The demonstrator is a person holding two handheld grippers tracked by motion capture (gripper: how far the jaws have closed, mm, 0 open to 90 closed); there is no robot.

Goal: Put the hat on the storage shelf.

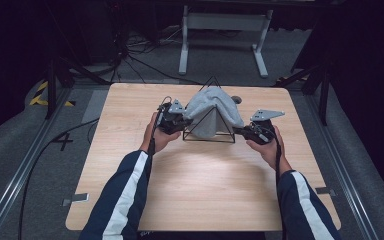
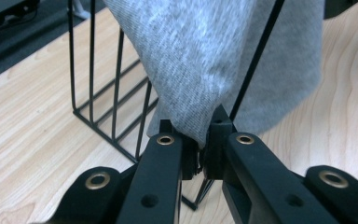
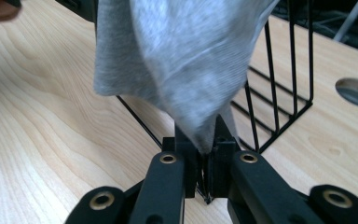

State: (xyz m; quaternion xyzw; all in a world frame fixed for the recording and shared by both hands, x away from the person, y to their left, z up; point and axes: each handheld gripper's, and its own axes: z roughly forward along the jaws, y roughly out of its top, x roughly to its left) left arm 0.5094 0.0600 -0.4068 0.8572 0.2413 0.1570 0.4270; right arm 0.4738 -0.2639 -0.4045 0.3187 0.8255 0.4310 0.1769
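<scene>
Soft grey knit cloth (image 1: 214, 107) drapes a triangular black wire rack (image 1: 210, 134), both tools clamped on it.

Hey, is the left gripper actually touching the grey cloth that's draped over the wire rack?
Touching. In the left gripper view the left gripper has its jaws shut on a corner of the grey cloth, pinched between the pads.

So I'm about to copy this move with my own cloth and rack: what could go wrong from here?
Both the left tool and the right tool pinch only the cloth's corners, so a corner could slip free. The cloth drapes over the light wire rack, so pulling down might snag it or tip the rack.
</scene>
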